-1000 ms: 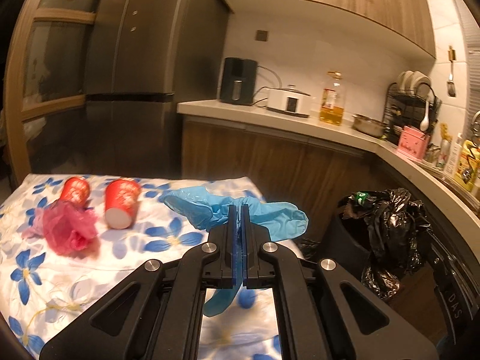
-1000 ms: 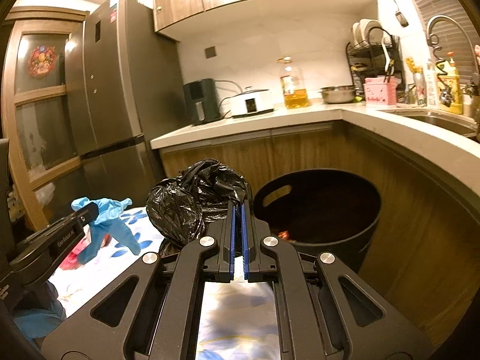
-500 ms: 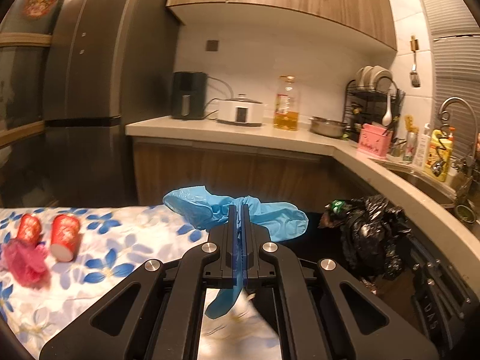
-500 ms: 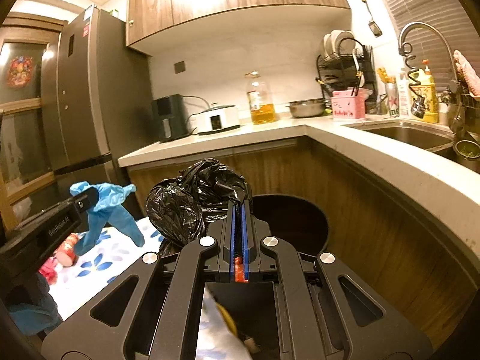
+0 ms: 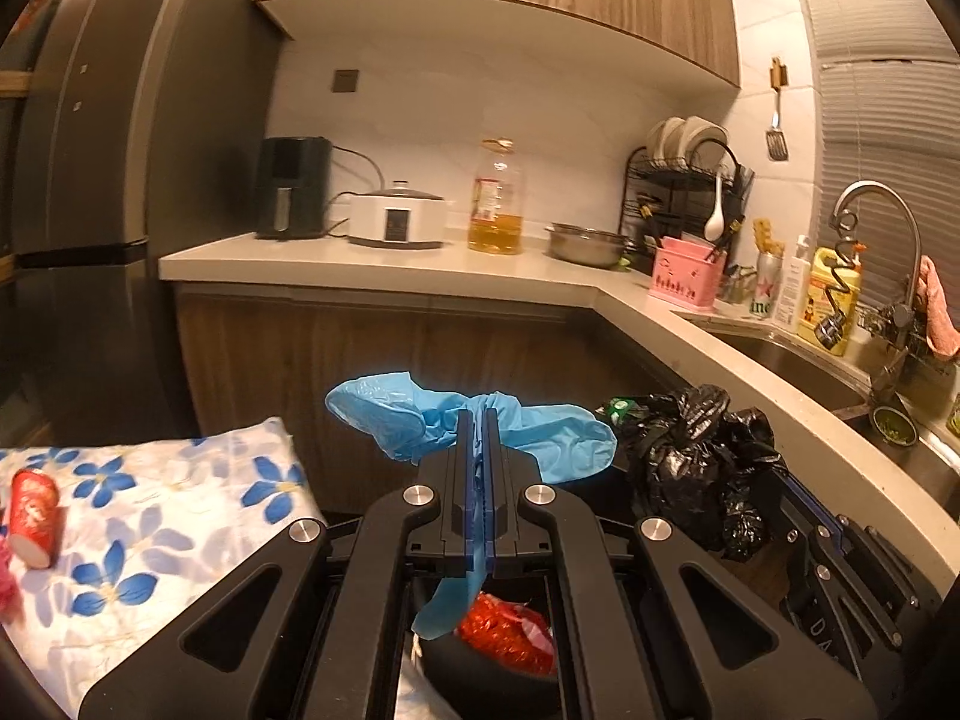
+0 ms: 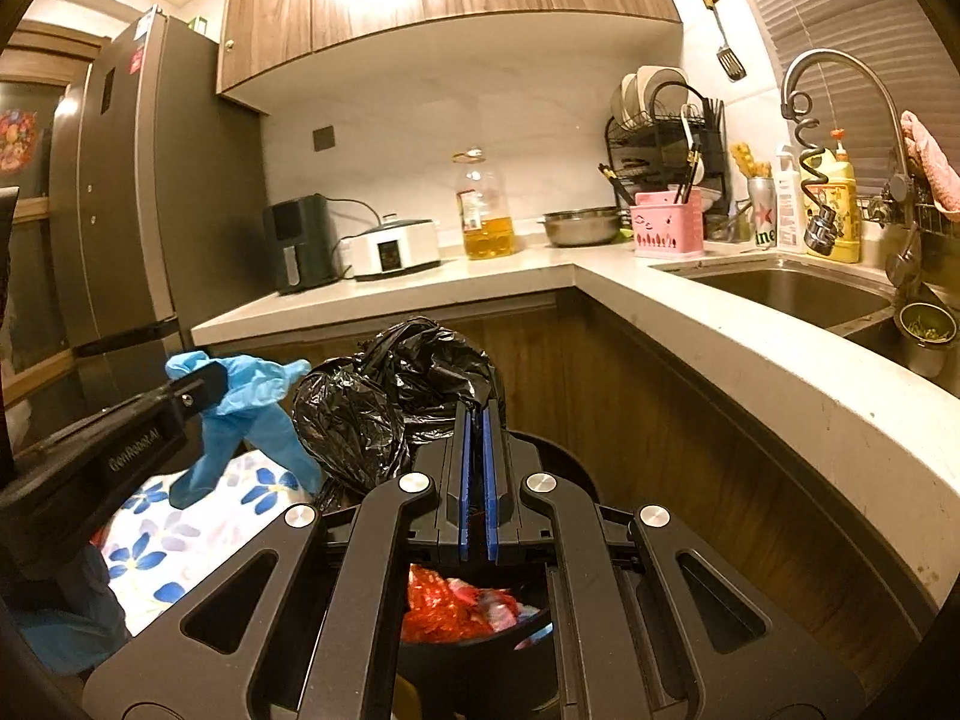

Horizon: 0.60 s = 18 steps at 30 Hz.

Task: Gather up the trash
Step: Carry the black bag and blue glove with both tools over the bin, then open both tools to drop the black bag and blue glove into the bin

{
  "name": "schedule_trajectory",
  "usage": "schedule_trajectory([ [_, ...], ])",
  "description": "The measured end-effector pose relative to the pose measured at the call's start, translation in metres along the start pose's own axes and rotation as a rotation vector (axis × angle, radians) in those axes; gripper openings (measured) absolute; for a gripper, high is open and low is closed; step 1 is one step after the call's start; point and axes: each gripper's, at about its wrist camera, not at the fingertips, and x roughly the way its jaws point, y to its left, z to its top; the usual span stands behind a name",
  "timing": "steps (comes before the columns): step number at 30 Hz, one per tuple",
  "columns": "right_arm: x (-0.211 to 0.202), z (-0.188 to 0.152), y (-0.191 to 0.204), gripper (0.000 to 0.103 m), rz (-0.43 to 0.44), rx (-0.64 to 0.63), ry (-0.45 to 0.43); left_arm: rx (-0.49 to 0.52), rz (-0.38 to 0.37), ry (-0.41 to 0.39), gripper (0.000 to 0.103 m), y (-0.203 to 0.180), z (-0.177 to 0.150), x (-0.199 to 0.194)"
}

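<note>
The left gripper (image 5: 478, 420) is clamped on a blue glove (image 5: 420, 414), whose cuff and fingers flop out to either side of the closed jaws while a strip hangs down between them. The right gripper (image 6: 478, 414) is pinched on a crumpled black bag (image 6: 396, 396), which bulges up and to the left of its tips. Compared with a second ago, both tools have swung away from the flowered tablecloth (image 5: 180, 492) toward the counter corner: the cloth now fills only the lower left of the left view, just one red cup (image 5: 33, 516) still shows at its edge, and the sink (image 6: 798, 294) has come into sight. The dark bin (image 6: 558, 456) now lies right under both grippers, with red wrappers (image 6: 450, 606) inside it.
</note>
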Motion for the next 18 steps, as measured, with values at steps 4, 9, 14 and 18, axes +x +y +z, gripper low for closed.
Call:
schedule_trajectory([
  [4,0.009,0.001,-0.005,0.004,-0.010,0.003,0.004,0.027,-0.025,0.011,0.002,-0.011,-0.005,0.015],
  [9,0.018,0.000,-0.008,0.004,-0.020,-0.003,0.008,0.027,-0.033,0.026,0.002,-0.013,-0.009,0.028],
  [14,0.026,-0.003,-0.011,0.004,-0.022,0.002,0.017,0.020,-0.040,0.045,0.002,-0.014,-0.012,0.038],
  [18,0.029,-0.006,-0.011,0.004,-0.023,0.000,0.022,0.038,-0.055,0.061,0.002,-0.018,-0.017,0.045],
])
